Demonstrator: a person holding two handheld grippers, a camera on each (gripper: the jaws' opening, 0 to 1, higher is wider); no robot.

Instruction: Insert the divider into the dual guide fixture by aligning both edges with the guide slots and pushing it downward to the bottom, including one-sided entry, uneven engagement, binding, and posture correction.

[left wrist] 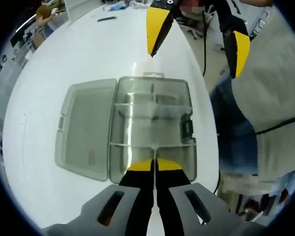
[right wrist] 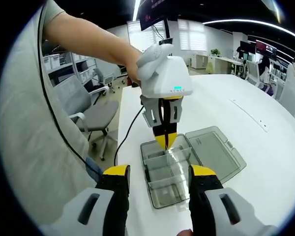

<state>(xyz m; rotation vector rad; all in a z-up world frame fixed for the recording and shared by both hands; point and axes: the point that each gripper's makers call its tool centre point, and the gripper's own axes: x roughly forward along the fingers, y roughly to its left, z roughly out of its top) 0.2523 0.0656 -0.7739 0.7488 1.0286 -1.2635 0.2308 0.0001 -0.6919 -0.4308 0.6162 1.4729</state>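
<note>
**Left gripper pinching the divider over the box**

Left gripper view: my left gripper [left wrist: 154, 167] rises from the bottom centre, its yellow tips pressed together with only a hairline gap. A thin clear edge runs up between them, which I take to be the divider [left wrist: 154, 147]; I judge the jaws closed on it, though the plate is nearly invisible. Just beyond the tips sits the box [left wrist: 152, 128], a clear plastic organiser in mid-frame with cross walls, its lid [left wrist: 84, 129] folded open to the left on the white table [left wrist: 64, 59]. The right gripper [left wrist: 196, 37] comes in at the top of the frame, its two yellow tips well apart and holding nothing.

Right gripper view: my right gripper [right wrist: 157, 177] shows at the bottom, jaws wide, with the box [right wrist: 168, 177] between and beyond them. The left gripper [right wrist: 164, 140] comes down from centre frame, held by a hand [right wrist: 137, 64], its tips narrowed to a point right at the box's far compartments. The lid [right wrist: 214, 152] lies to the right.

The divider looks light, thin and stiff, slick on its faces and likely to flex or jam if it tilts. I would hold it at the middle of its top edge, so both ends enter their slots evenly. I cannot tell how deep it sits.
</note>
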